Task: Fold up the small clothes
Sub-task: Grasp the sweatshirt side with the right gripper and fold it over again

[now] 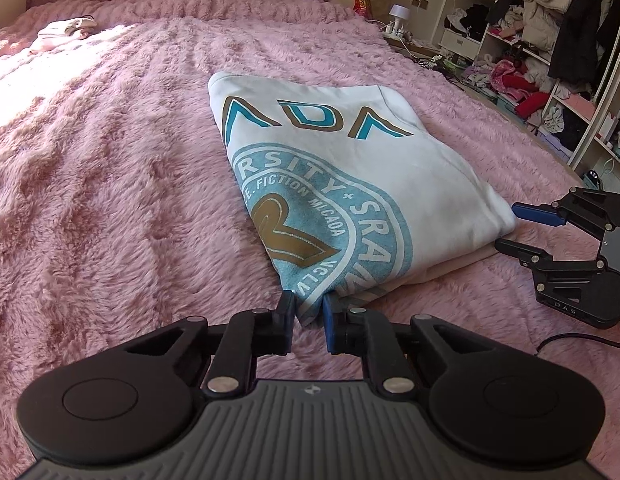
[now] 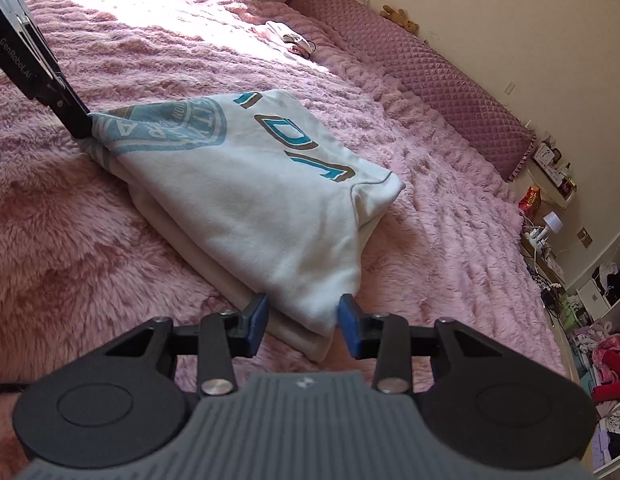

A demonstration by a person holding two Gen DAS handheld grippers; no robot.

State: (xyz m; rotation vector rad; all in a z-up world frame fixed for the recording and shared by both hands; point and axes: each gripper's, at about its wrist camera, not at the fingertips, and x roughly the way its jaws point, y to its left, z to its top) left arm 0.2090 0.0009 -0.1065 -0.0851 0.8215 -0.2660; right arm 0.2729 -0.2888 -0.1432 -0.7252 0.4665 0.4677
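Under me spreads a bed [image 1: 109, 184] in shaggy pink plush, sunlight bright across its far side. A quilted mauve headboard [image 2: 450, 84] runs along the cream wall [image 2: 490, 8]. To my right, open white shelves [image 1: 550, 60] overflow with clothes and hanging coats.

shirt print: the folded white sweatshirt [image 1: 350, 184] shows only part of its round emblem and letters; the rest goes under the fold.
lower layers: hidden under the top layer.
right tongs [image 1: 510, 228]: body cut by the picture's edge in the left wrist view.
shelf clothes [image 1: 522, 76]: too small to tell.
bed item [image 1: 65, 32]: washed out by sunlight.
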